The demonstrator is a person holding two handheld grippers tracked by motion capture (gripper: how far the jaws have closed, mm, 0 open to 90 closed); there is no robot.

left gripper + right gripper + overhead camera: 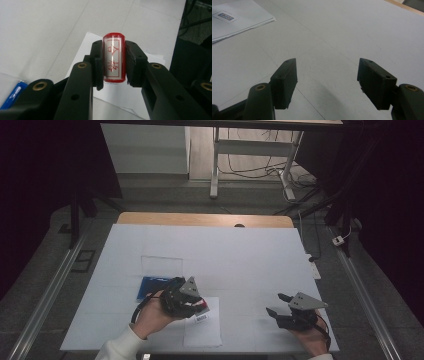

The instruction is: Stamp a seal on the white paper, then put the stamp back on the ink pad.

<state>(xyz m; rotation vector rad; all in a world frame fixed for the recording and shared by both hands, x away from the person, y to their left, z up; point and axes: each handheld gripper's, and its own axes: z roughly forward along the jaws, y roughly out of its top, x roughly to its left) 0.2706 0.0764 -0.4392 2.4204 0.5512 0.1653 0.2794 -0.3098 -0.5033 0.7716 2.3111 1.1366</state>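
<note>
A red stamp (114, 60) with red characters on its white face sits upright between the black jaws of my left gripper (114, 65), which is shut on it. In the high view the left gripper (197, 304) hovers over a white sheet of paper (202, 327) with a small barcode label (201, 318), and the stamp's red end (202, 304) peeks out at its tip. My right gripper (279, 306) rests low near the table's front right with its jaws wide apart and nothing between them; in the right gripper view its fingers (286, 80) frame bare white tabletop.
A blue ink pad box (148, 287) lies left of the left gripper, with a clear lid (161, 266) just behind it. The white table cover (240, 255) ends at a wooden edge (205, 219) at the back. Cables and desk legs stand on the floor beyond.
</note>
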